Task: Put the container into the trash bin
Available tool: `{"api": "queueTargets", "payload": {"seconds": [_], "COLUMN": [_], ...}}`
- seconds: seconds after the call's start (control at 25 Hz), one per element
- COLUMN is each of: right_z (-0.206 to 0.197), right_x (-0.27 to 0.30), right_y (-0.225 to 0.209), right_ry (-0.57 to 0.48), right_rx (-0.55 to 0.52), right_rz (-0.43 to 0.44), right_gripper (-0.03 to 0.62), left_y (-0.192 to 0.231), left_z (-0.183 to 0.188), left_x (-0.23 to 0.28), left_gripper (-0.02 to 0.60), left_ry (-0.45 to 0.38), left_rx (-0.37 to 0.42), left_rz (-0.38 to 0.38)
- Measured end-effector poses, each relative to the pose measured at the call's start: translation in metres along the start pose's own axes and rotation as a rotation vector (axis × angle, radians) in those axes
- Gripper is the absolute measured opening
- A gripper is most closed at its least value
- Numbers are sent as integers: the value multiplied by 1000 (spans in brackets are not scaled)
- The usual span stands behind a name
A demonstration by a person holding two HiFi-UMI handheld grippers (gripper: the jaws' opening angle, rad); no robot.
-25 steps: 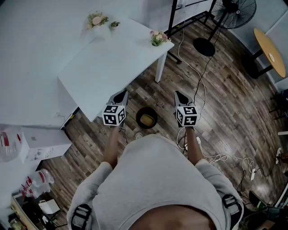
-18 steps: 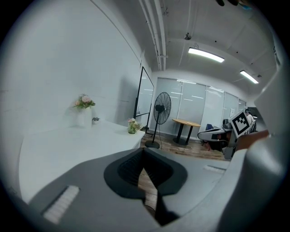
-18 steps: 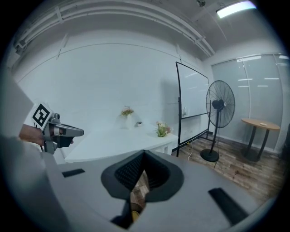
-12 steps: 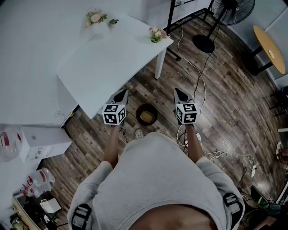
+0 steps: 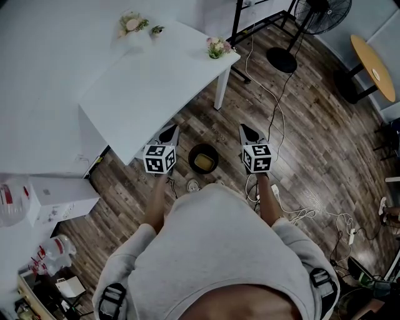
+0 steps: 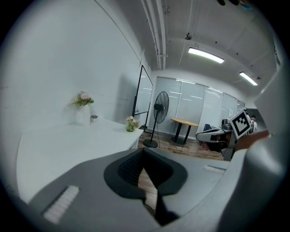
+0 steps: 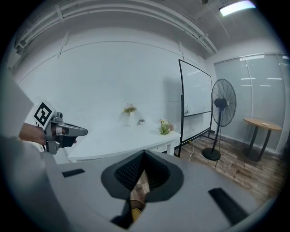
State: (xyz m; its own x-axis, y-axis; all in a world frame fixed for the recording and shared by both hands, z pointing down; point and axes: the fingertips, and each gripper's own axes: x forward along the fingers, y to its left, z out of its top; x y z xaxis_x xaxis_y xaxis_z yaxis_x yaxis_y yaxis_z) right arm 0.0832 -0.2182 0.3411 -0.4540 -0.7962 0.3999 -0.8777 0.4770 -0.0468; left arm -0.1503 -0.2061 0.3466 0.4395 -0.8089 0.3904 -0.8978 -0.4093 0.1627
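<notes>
Dark wood-plank floor [image 5: 312,144] underfoot, with cables [image 5: 304,217] snaking across it. A white table [image 5: 150,87] sits against the pale wall [image 7: 113,77], small flower pots [image 5: 217,47] on top. Beyond it stand a black fan [image 5: 325,15] and a round wooden table [image 5: 373,59]. Ceiling strip lights [image 6: 206,54] glow overhead.

Head view overhead; gripper views low, apparently toward table [image 5: 150,81].

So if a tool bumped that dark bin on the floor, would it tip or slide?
Probably slide: the bin stands on smooth wood floor and looks small, so likely light. It holds one yellowish item, adding little weight. Tipping is uncertain: its height is unclear from above.
</notes>
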Motion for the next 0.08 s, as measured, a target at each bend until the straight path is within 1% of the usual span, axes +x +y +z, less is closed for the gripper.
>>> {"api": "queueTargets", "payload": {"seconds": [0.08], "right_z": [0], "right_x": [0], "right_y": [1], "right_ry": [0], "right_rx": [2], "right_rz": [3], "right_gripper": [14], "left_y": [0], "left_z": [0], "left_x": [0], "left_gripper": [11], "left_ry": [2], "left_rx": [3], "left_rz": [-2]}}
